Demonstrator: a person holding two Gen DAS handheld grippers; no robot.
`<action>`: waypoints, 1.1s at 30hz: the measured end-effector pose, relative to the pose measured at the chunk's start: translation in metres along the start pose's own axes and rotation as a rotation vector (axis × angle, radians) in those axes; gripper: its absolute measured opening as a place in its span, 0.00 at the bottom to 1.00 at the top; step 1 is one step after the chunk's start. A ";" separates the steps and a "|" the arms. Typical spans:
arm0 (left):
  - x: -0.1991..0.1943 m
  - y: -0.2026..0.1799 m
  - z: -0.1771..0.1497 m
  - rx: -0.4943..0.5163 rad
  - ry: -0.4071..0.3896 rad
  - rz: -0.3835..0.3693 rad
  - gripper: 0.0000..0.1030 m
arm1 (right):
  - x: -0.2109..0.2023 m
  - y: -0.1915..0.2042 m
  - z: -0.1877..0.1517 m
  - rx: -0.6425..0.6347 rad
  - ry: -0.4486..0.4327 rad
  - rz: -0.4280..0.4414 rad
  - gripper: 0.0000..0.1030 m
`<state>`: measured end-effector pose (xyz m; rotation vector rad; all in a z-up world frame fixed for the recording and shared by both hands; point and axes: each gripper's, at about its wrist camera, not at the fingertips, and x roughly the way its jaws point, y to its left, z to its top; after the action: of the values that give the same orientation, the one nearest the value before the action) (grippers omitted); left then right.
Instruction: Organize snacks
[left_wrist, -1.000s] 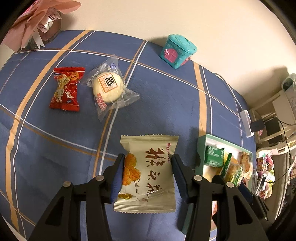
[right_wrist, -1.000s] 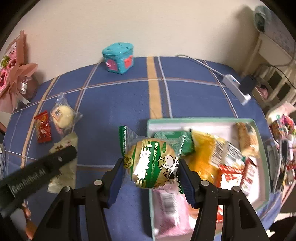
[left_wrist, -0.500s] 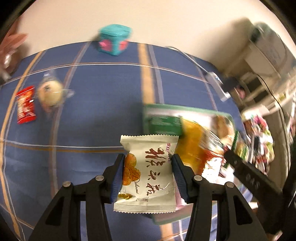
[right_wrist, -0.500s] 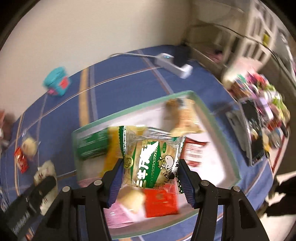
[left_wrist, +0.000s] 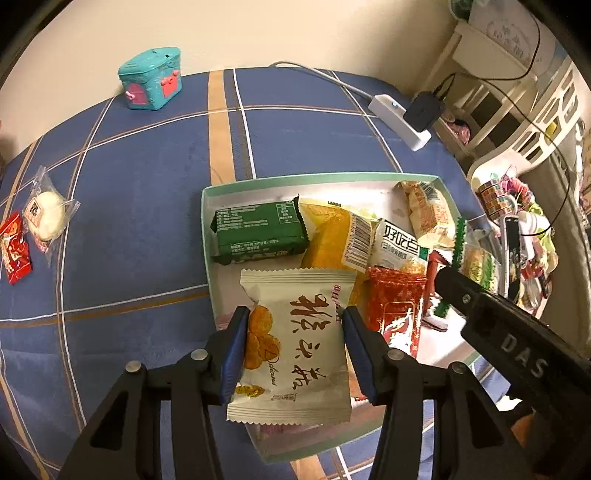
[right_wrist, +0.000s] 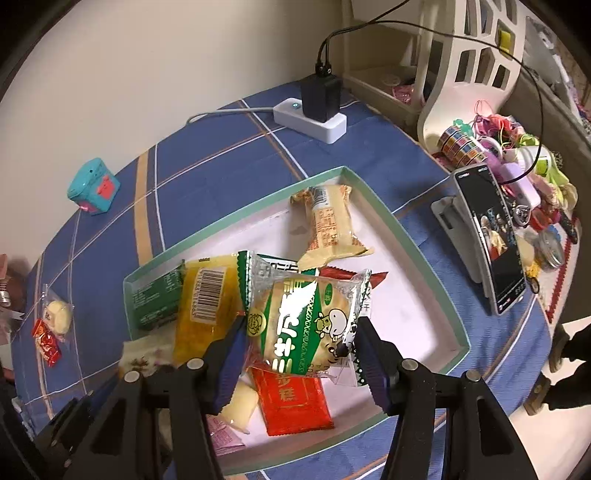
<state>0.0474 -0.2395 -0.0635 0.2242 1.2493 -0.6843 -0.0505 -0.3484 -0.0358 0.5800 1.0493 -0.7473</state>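
My left gripper (left_wrist: 293, 347) is shut on a cream snack packet (left_wrist: 295, 343) with brown characters and holds it above the near left corner of the green-rimmed tray (left_wrist: 205, 221). My right gripper (right_wrist: 301, 354) is shut on a green-and-clear biscuit packet (right_wrist: 306, 325) above the middle of the tray (right_wrist: 424, 254). The tray holds several snacks: a dark green bar (left_wrist: 258, 230), a yellow pack (left_wrist: 332, 232), a red packet (right_wrist: 291, 406). A round white bun packet (left_wrist: 44, 214) and a small red packet (left_wrist: 14, 253) lie on the blue cloth at the left.
A teal toy box (left_wrist: 151, 79) stands at the back of the blue striped cloth. A white power strip with a black plug (right_wrist: 314, 110) lies at the back right. A phone on a stand (right_wrist: 487, 240) and clutter sit right of the tray.
Both grippers have swung right from the cloth to above the tray, each still holding its packet. The right gripper now hangs over the tray's middle.
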 end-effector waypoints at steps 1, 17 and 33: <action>0.003 -0.001 0.000 0.001 0.002 0.001 0.51 | 0.001 -0.001 0.000 0.002 0.002 0.002 0.61; -0.008 0.026 0.002 -0.090 0.019 0.043 0.71 | -0.004 -0.002 -0.002 0.011 0.023 0.030 0.78; -0.058 0.111 -0.008 -0.299 -0.107 0.238 0.93 | -0.038 0.038 -0.026 -0.117 -0.043 0.058 1.00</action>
<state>0.0974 -0.1280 -0.0357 0.0857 1.1822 -0.2957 -0.0469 -0.2953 -0.0086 0.4902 1.0245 -0.6404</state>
